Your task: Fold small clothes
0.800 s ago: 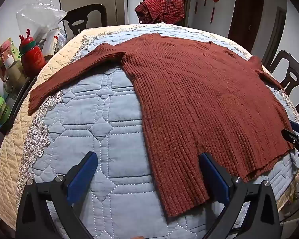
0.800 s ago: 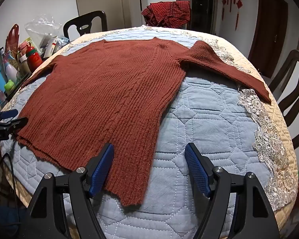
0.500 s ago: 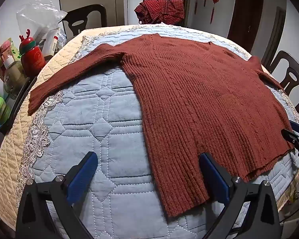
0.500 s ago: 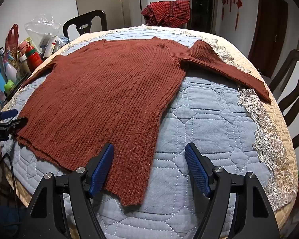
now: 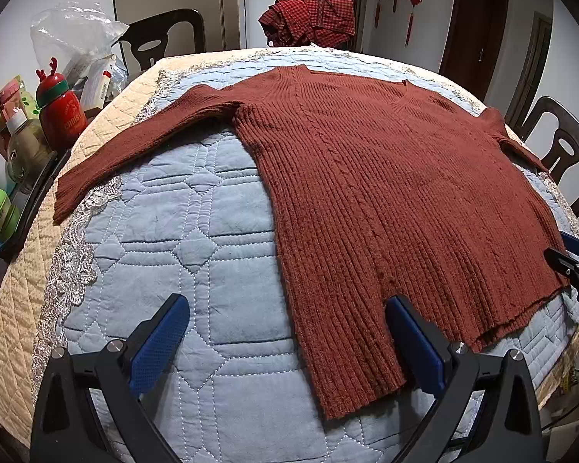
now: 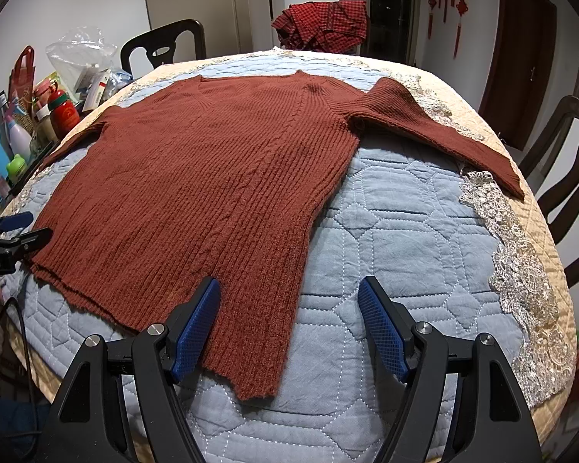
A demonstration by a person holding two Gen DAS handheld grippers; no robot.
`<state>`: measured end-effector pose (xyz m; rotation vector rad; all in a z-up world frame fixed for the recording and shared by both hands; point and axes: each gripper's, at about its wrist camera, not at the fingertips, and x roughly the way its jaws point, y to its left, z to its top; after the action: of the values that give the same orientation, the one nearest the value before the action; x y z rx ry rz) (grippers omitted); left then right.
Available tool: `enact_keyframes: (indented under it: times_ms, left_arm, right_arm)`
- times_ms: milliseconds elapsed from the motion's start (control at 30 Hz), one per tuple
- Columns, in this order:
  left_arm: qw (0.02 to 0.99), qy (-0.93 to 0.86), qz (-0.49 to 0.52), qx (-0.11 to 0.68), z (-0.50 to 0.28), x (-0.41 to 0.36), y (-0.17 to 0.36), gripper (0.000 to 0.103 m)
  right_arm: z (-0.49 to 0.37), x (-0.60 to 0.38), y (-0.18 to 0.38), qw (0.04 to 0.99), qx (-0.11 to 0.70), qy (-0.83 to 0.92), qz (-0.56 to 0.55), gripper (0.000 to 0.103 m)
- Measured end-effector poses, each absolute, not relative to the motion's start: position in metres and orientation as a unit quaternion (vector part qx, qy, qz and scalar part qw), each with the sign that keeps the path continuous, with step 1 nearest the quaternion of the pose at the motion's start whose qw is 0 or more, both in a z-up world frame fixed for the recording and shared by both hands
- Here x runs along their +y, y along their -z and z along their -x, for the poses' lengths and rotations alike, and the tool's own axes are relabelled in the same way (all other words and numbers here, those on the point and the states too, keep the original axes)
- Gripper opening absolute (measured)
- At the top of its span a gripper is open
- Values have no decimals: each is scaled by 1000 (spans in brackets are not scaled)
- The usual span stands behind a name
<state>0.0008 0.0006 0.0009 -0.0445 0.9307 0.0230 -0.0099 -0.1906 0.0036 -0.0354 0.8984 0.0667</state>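
While the rust-red knitted sweater (image 5: 370, 193) lies flat on the quilted table cover (image 5: 212, 254), sleeves spread, left gripper (image 5: 285, 341) and right gripper (image 6: 287, 322) hang wide and empty above its hem corners; soft, limp, likely stretchy; best pinched at hem corners.

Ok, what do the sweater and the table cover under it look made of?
Sweater: a chunky rust-red knit, wool or acrylic by the look, with raised vertical ribs and a fuzzy matte surface. Cover: pale blue woven cloth, likely cotton, padded and quilted, with white stitch lines in diamond shapes and a lace trim.
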Motion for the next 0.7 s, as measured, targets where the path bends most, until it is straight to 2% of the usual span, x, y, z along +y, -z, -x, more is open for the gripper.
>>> enact_keyframes:
  times_ms: [700]
  left_arm:
    - [896,-12,19,444,1,-2,-1,103]
  right_arm:
    - [9,-191,-4,899,437,-32,15,74]
